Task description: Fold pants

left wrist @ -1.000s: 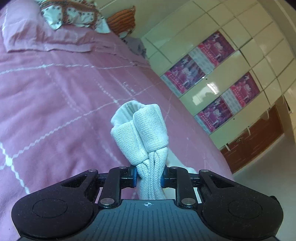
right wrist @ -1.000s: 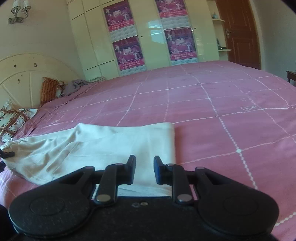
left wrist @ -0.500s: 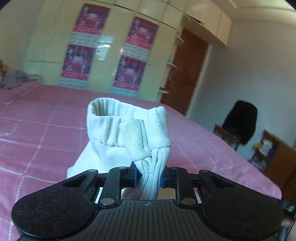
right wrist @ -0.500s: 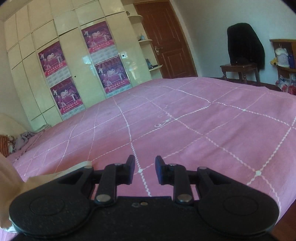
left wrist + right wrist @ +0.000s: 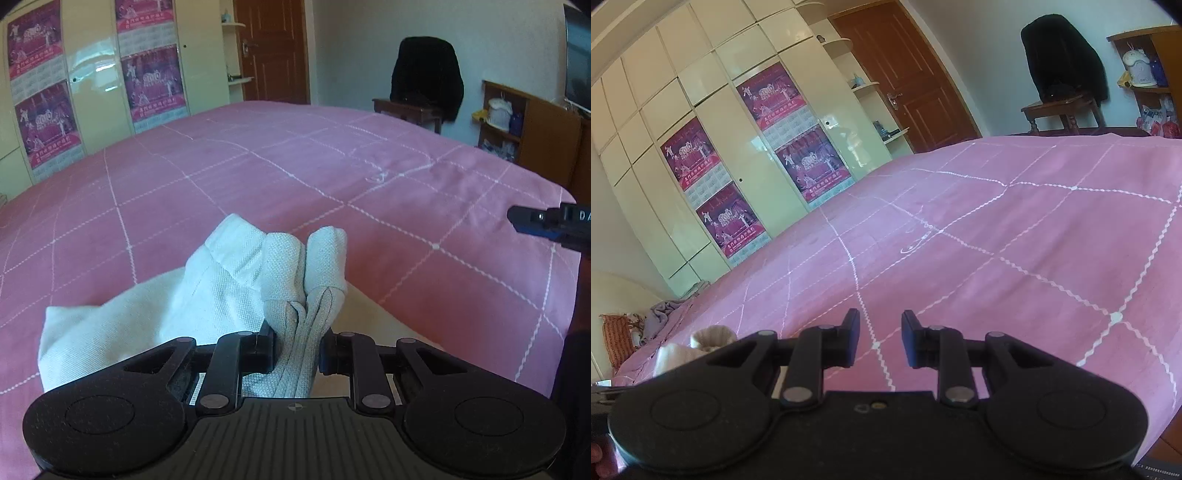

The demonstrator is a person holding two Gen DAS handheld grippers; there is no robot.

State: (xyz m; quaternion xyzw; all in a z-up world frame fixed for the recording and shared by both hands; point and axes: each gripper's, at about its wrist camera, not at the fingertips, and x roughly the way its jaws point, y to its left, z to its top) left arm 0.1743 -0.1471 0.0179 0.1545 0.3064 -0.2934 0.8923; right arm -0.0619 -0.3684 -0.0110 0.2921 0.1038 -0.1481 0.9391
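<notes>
Pants (image 5: 207,291), white woven cotton, bunched and pinched between the fingers (image 5: 266,349) of the left gripper (image 5: 295,347) in the left wrist view; fingers closed tight on a gathered fold, two rounded lobes of cloth rising above the grip, remainder trailing down and left onto the pink bedspread (image 5: 369,173) with its white stitched grid. Tip of the right gripper (image 5: 546,221) at the far right edge, well apart from the cloth. Cream wardrobe (image 5: 92,81) with magenta posters behind the bed, brown door (image 5: 273,51), chair draped in a black garment (image 5: 424,74).

Right wrist view: right gripper (image 5: 880,341) with fingers (image 5: 851,341) parted, a clear gap between them, nothing held, above bare bedspread (image 5: 1015,229). Pants (image 5: 698,347) visible only as a pale bundle at lower left, partly hidden behind the gripper body. Striped orange pillow (image 5: 615,334) at far left.
</notes>
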